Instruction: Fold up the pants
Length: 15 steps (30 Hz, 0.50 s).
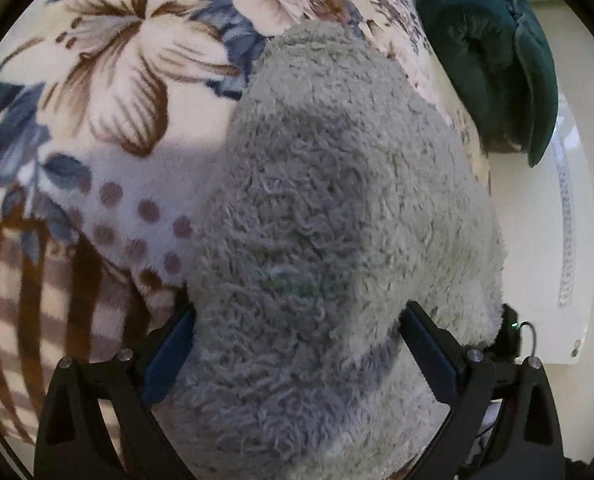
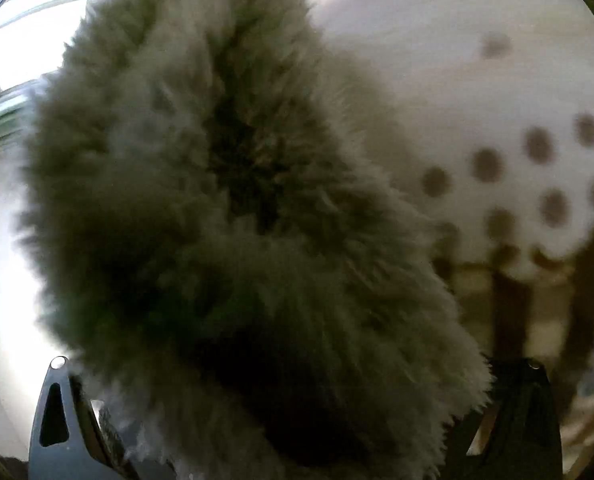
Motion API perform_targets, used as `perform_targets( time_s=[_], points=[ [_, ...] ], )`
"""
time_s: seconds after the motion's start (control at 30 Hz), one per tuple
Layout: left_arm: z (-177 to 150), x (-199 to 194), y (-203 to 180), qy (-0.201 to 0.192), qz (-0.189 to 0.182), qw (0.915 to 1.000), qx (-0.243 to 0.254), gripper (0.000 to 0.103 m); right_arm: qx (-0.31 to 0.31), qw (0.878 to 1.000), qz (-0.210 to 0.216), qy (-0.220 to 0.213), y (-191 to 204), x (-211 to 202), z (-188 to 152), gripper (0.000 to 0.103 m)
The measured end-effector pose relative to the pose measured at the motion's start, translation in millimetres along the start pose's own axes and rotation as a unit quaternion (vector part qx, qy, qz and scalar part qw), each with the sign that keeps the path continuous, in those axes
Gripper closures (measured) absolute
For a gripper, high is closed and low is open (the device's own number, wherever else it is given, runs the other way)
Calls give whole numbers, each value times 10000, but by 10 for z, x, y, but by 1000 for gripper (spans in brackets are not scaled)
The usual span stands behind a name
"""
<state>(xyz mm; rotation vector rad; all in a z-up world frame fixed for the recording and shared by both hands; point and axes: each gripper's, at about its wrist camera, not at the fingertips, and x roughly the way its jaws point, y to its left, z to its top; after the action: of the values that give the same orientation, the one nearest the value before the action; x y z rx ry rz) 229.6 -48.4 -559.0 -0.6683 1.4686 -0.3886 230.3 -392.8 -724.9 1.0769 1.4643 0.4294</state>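
The pants point(image 1: 329, 184) are a grey, fluffy, bunched heap lying on a floral blanket point(image 1: 109, 92). In the left wrist view my left gripper point(image 1: 300, 310) stands wide open, its blue pads point(image 1: 169, 356) on either side of the heap's near end, with fleece filling the gap. The right wrist view is blurred: the same grey pants point(image 2: 225, 184) fill most of it, very close to the lens. My right gripper point(image 2: 297, 364) also stands wide, its dark fingers point(image 2: 59, 392) showing at the bottom corners with fleece bulging between them. I cannot see how the pants are laid out.
The blanket point(image 2: 477, 100) has brown dots and stripes to the right of the pants. A dark green cushion point(image 1: 493, 56) sits at the far right edge of the bed, beside a white surface point(image 1: 537, 240). A bright window point(image 2: 29, 20) shows at upper left.
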Motion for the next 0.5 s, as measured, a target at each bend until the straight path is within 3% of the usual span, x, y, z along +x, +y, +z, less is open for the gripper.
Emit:
perform_targets(
  time_s=[0.1,0.17,0.23,0.27,0.3,0.5],
  points=[
    [48,-40,70,-105,-251,9992,-278,2,164,9995,259,-35,-10,29,18,1],
    [65,-92,84,-227,-381,9985,-311,6,292,9990,341,-48,-24,40,9,14],
    [59,-162,40,-341,-420,9982,-242,34,369,9989,261,-116,-29,36,-8,32],
    [68,-167,23,-339,-413,9983,-222,57,369,9989,271,-143,-11,36,-24,36],
    [54,-196,6,-369,-399,9983,-209,65,375,9989,237,-159,-4,25,-37,43],
    [-6,-289,-126,-501,-440,9976,-210,72,310,9990,182,-271,90,-107,-103,56]
  ],
)
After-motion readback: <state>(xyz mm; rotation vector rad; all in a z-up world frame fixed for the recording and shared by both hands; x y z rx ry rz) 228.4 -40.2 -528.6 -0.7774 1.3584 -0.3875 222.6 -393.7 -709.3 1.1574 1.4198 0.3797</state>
